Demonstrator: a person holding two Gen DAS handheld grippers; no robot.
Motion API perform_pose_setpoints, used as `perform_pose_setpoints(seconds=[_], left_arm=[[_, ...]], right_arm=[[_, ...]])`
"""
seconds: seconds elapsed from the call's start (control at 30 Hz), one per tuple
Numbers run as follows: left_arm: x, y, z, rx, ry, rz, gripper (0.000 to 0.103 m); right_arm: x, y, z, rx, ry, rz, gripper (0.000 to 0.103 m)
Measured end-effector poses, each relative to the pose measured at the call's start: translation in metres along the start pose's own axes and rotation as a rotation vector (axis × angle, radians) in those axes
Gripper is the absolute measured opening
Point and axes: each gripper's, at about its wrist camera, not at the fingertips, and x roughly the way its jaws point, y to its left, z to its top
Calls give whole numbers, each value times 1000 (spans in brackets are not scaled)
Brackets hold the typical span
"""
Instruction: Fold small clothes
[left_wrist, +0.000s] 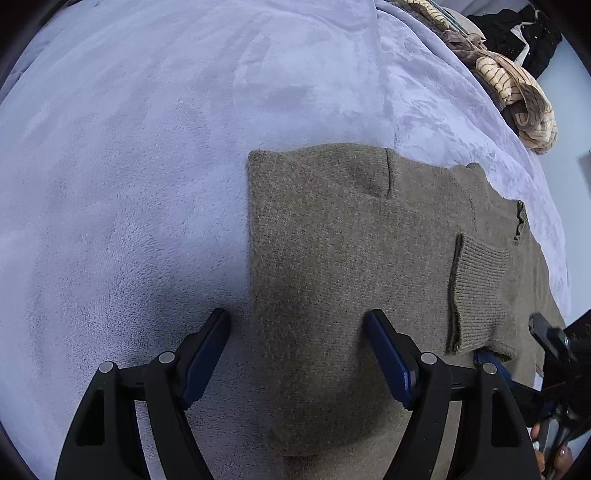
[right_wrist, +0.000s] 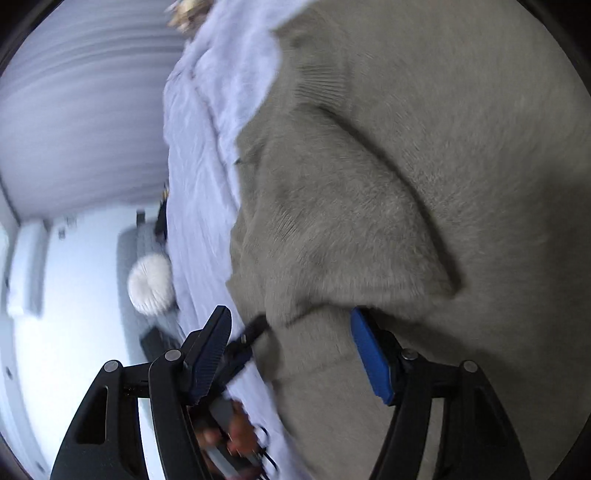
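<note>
R wrist view motion-blurred thruout; can't read sweater (right_wrist: 424, 206) knit. Sweater cut off at top + right edges there. White round thing (right_wrist: 151, 282) left of sweater, on floor: too smeared, can't ID. Hand (right_wrist: 236, 435) below sweater, mostly hidden behind gripper frame. L view: sweater's near hem (left_wrist: 317, 439) hidden between my finger arms.

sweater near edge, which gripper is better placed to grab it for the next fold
Left, probably. The left gripper is open with the sweater edge already between its fingers. The right gripper is open too, but its view is blurred, so its aim is unclear.
</note>
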Motion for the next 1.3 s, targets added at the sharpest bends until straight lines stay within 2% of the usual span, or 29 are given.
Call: perform_pose_setpoints(seconds=[0.03,0.07,0.1,0.17,0.23,0.27,0.37,0.4,0.43,0.5,0.53,0.6,0.67,0.7,0.73,0.8,0.83,0.87,0.9,1.0,1.1,1.2,1.23,1.27,1.3], left_arm=[[1,0,-1,2,-1,3,78],[1,-1,-1,5,-3,5,78],[2,-1,-1,8,-5,6,78],[2,0,-2,14,-7,4,78],[3,-1,0,16,-6,1,78],[3,-1,1,17,-2,-1,78],[3,-1,7,16,26,-13,78],[3,-1,10,15,30,-21,78],[2,1,14,14,29,-30,78],[2,6,21,1,31,-53,78],[4,8,22,-5,39,-63,78],[6,9,22,-3,50,-73,78],[6,8,21,14,58,-65,77],[5,8,20,18,64,-61,77],[5,8,19,19,68,-62,71],[4,9,17,22,71,-77,39],[2,12,17,17,76,-100,20],[-2,15,18,6,72,-126,9],[-7,17,18,1,65,-151,9],[-18,21,16,63,38,-130,9],[-5,22,14,89,73,-81,9],[-4,25,11,76,59,-74,9],[-5,24,11,78,52,-71,9],[-5,24,11,82,49,-68,9],[-6,24,10,82,46,-67,9]], right_arm=[[2,-6,1,48,-13,45,64],[5,-8,4,76,-20,106,48],[-2,-9,10,102,-47,206,42],[-30,-12,14,124,-142,299,42],[-64,-22,23,150,-239,317,42],[-84,-32,29,177,-292,299,44],[-126,-51,36,232,-373,225,54],[-135,-52,36,219,-365,199,54],[-133,-46,31,181,-321,178,54],[-115,-32,12,91,-196,139,54],[-100,-27,0,71,-132,139,54],[-41,-19,-35,83,25,153,56],[5,-19,-53,112,109,122,56],[24,-21,-59,125,119,106,56],[40,-22,-61,133,106,91,56],[54,-21,-62,151,64,91,54],[52,-23,-66,157,58,90,48],[56,-20,-63,163,56,91,17],[56,-16,-61,154,54,91,7],[60,4,-66,90,69,92,6],[73,-5,-94,84,124,38,6],[77,-16,-98,82,132,-15,7],[71,-13,-95,70,146,-24,12],[59,-6,-90,23,157,-58,26],[45,4,-82,-40,143,-81,45]])
